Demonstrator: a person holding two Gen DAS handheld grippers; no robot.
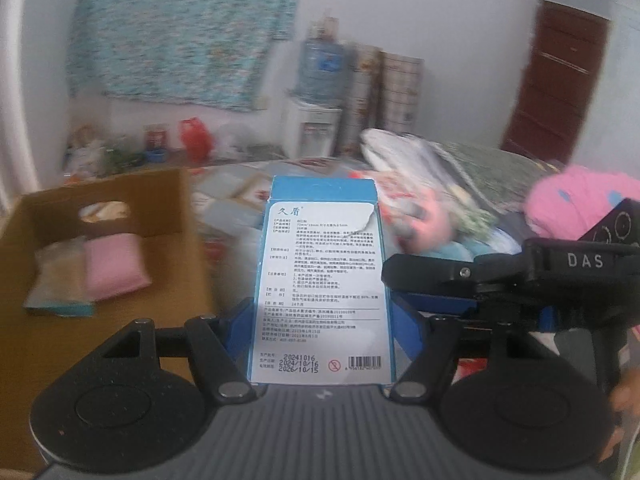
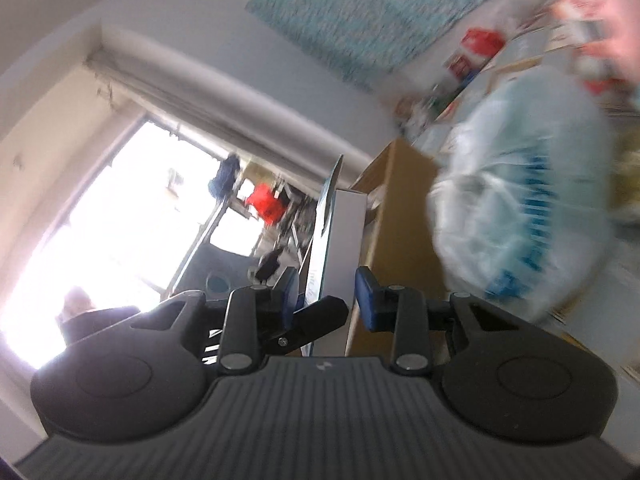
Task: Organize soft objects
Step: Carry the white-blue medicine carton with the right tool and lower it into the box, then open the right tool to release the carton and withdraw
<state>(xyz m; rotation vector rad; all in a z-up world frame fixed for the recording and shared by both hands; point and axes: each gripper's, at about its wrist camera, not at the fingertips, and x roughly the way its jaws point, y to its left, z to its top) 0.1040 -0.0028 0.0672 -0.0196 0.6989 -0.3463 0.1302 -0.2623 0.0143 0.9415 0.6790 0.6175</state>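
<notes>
Nearest the left wrist camera, the left gripper (image 1: 320,312) grasps a blue-and-white printed carton (image 1: 320,280) across its wide face, its blue pads pressed against both side edges so the label with its barcode and date stamps faces the lens. From the right, the right gripper (image 1: 400,276) reaches in side-on, its black finger marked "DAS" lying level against the carton's right edge. Seen from the right wrist camera, the right gripper (image 2: 328,300) is clenched on the same carton (image 2: 340,248) across its narrow side, with the left gripper's black finger (image 2: 316,316) crossing just in front. Left of the carton an open cardboard box (image 1: 172,200) sits with a pink soft pad (image 1: 114,266) lying flat inside, touching a beige and teal packet (image 1: 60,284) beside it. Behind and to the right, a heap of soft things lies on the bed, among them a clear plastic bag (image 2: 520,216) with blue print and a pink plush item (image 1: 576,204). Further back stand a water dispenser (image 1: 320,112) and a red door (image 1: 556,80). Both views are blurred.
</notes>
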